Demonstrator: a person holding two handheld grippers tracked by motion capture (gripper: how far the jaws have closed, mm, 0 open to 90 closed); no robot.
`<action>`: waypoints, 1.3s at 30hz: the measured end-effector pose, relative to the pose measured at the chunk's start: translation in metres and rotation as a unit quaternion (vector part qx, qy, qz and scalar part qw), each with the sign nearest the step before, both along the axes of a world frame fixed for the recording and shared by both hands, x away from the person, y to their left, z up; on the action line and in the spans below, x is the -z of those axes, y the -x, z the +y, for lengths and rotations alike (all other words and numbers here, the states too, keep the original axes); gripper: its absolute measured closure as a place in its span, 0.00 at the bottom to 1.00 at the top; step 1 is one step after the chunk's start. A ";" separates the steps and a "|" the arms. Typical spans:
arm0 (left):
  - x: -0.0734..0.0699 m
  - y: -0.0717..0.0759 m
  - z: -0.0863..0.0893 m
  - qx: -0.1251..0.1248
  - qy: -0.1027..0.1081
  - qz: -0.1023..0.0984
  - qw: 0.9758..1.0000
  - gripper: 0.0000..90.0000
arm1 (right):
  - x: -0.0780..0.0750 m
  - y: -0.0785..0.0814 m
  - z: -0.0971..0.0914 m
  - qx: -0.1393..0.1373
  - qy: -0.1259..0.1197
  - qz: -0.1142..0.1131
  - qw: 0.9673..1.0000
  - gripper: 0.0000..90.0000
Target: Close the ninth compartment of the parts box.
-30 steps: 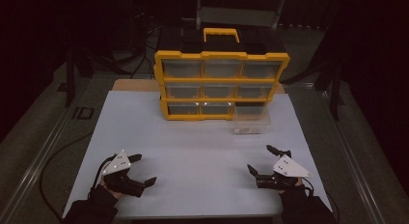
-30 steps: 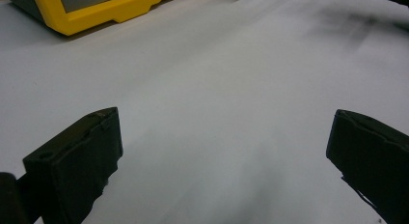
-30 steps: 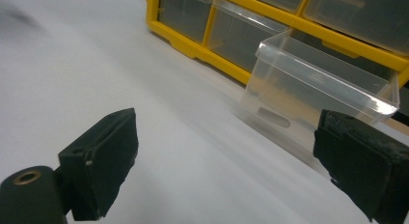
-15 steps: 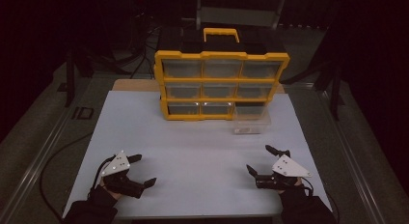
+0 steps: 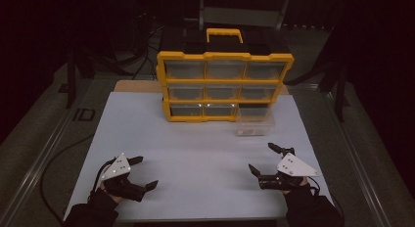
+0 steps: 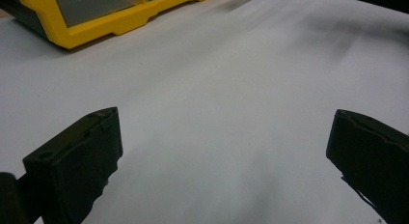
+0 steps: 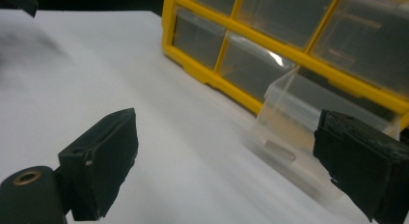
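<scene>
A yellow drawer cabinet with a yellow handle stands at the back of the white table. A clear drawer is out of its bottom right slot and rests on the table in front of it. My left gripper sits open near the front left edge with nothing between its jaws. My right gripper is open near the front right, short of the clear drawer. In the right gripper view the clear drawer lies ahead with a small item inside, and the cabinet is behind it. The cabinet corner appears in the left gripper view.
Dark floor, stands and cables surround the table. A brown strip of tabletop shows behind the white sheet at the left of the cabinet. A metal rail runs along the left side.
</scene>
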State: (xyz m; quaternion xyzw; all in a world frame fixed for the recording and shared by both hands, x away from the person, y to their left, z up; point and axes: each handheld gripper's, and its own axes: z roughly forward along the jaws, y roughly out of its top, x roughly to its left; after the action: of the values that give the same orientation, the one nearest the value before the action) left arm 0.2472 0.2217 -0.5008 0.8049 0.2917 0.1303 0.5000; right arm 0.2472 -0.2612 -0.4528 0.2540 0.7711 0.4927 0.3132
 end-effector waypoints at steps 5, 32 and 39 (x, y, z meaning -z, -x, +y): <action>0.000 0.000 0.001 0.000 0.002 0.000 1.000 0.00 | -0.013 -0.001 0.003 0.007 0.003 -0.008 1.000 0.09; -0.003 0.001 0.003 -0.009 0.017 -0.012 1.000 0.00 | 0.018 -0.039 -0.023 0.095 -0.021 0.040 0.994 0.09; -0.003 0.001 0.004 -0.009 0.018 -0.013 1.000 0.00 | 0.036 -0.046 -0.030 0.121 -0.012 0.060 0.991 0.09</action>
State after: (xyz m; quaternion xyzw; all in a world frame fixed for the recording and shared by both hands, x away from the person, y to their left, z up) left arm 0.2457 0.2257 -0.4981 0.7916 0.2948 0.1398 0.5166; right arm 0.2929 -0.2917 -0.4885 0.3784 0.7463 0.4442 0.3203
